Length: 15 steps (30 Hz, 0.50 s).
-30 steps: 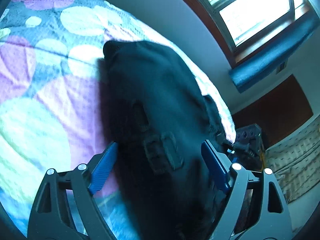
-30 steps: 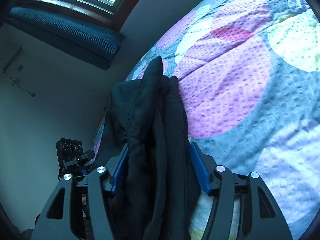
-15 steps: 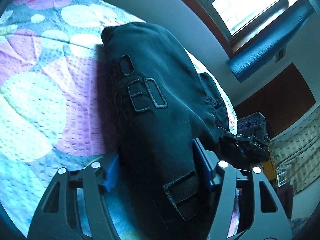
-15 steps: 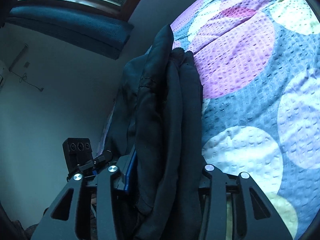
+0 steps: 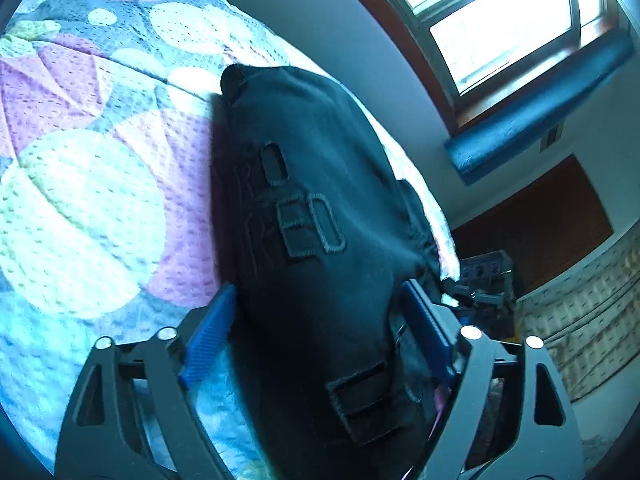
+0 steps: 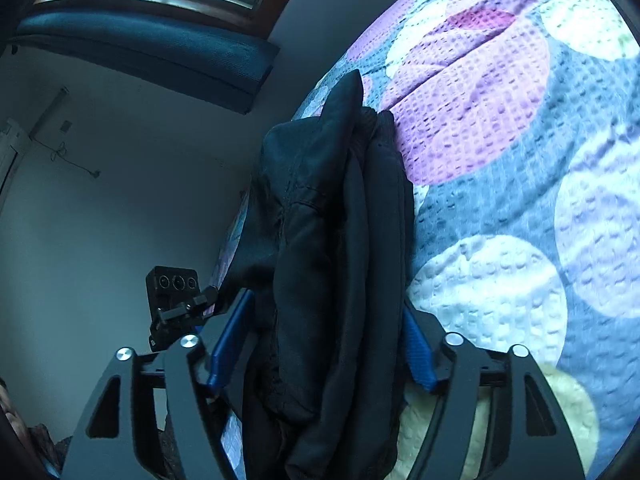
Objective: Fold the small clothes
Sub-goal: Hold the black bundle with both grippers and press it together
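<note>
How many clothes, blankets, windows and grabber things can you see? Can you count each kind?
Black garment: 1, bunched between both grippers, whose jaws are opening.
Hand-held grippers: 2, the left hand-held gripper and the right hand-held gripper.
Spotted bedspread: 1.
Window: 1.
Total: 5.
</note>
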Available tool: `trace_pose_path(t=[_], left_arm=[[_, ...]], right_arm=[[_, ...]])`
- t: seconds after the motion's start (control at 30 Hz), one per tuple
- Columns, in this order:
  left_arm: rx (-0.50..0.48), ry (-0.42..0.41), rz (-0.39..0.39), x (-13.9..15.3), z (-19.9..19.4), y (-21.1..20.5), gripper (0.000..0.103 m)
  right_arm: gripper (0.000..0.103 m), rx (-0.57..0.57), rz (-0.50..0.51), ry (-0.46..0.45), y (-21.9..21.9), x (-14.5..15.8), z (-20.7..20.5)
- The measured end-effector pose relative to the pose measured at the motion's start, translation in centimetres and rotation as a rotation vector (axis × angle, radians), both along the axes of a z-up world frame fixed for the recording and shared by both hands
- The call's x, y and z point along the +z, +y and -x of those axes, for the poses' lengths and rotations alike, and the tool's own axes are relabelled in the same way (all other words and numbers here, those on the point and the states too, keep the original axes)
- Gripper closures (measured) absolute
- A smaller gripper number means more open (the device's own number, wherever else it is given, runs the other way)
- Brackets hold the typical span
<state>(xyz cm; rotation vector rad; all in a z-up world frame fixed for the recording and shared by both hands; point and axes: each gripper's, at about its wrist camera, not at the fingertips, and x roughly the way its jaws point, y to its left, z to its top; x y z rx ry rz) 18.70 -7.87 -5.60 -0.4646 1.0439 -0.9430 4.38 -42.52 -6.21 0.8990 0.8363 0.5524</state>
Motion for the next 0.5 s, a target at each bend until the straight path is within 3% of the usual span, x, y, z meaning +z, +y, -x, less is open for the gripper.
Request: trace_pose_path(t=[0.17, 0.3, 0.5], left_arm=[[-0.028, 0.047, -0.060, -1.6, -2.6, -2.6, 0.015], [-0.042, 0.001, -0.109, -1.1, -2.4, -3.6, 0.021], [-0.045, -0.005, -0.079, -1.7, -2.1, -3.3, 0.018]], right_arm=[[0.031, 0.052, 0.056, 0.054, 0.6, 0.0, -3.7], [0.032, 0.069, 0.174, 0.081, 1.0, 1.1, -3.7], [0.028, -0.019, 0.125, 0.073, -1.3, 0.6, -3.1]])
